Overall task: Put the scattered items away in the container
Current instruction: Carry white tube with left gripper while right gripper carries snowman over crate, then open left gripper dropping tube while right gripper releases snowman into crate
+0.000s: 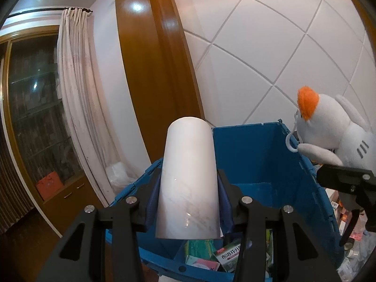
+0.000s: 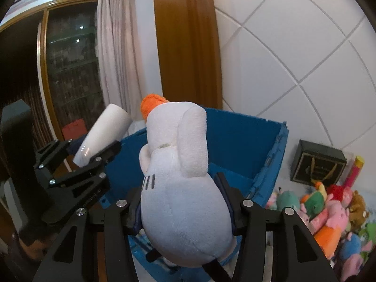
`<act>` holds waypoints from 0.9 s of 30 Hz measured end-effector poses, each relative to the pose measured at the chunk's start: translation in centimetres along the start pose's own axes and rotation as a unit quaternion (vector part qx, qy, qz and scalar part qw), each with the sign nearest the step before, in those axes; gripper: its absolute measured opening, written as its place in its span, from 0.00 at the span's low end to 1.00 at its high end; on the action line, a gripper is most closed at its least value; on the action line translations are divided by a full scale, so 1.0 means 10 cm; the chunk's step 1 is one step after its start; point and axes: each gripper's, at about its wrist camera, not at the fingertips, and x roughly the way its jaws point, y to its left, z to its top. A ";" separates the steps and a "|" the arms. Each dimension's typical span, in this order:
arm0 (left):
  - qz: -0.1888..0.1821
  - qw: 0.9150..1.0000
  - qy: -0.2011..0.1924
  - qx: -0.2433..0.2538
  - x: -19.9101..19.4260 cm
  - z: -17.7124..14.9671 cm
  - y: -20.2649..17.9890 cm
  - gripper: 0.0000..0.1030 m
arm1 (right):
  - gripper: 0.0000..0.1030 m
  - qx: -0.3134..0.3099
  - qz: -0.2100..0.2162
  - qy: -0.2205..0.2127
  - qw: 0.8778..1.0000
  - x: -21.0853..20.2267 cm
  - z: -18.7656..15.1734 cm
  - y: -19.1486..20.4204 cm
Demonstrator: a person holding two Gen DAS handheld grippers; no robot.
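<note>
Left tongs point(image 1: 188, 202) clamp the slick, stiff cup point(image 1: 189, 176) mid-body; right tongs point(image 2: 183, 209) squeeze the soft, light plush point(image 2: 181, 188) over the bin point(image 1: 263, 155).

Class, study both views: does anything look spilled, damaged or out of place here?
Nothing stands out. The left gripper holds a white tumbler and the right gripper a plush toy, both over the blue crate.
</note>
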 end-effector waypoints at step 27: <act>0.040 0.999 0.024 0.016 0.52 0.10 0.24 0.81 | 0.59 0.023 -0.023 0.049 0.998 0.69 0.17 -0.01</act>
